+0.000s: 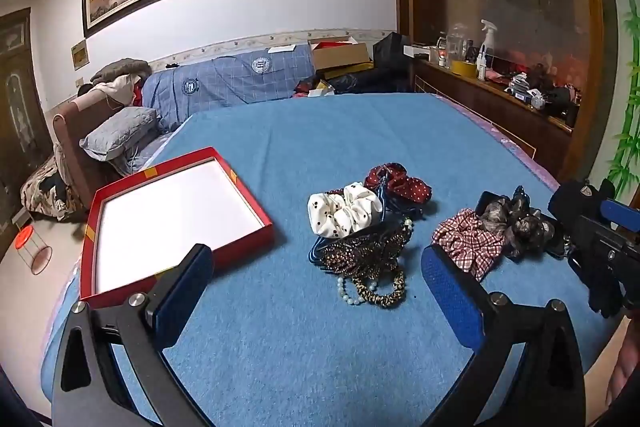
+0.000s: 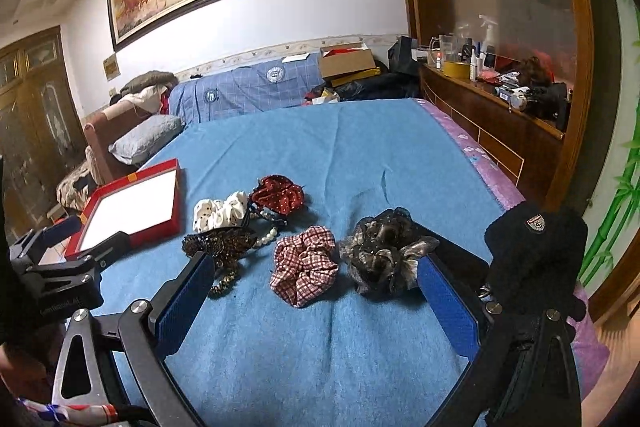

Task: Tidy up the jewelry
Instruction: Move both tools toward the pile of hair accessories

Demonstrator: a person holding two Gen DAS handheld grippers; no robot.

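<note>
A red box with a white inside lies on the blue blanket at the left; it also shows in the right wrist view. A pile lies mid-bed: a white dotted scrunchie, a red dotted scrunchie, a dark beaded piece, a pearl bracelet and a leopard hair tie. A red plaid scrunchie and a dark gauzy scrunchie lie to the right. My left gripper is open and empty, short of the pile. My right gripper is open and empty, with the plaid scrunchie between its fingers.
A black knit glove sits at the bed's right edge. A wooden headboard shelf with bottles runs along the right. A sofa with a grey pillow stands left of the bed. Boxes are piled beyond the far end.
</note>
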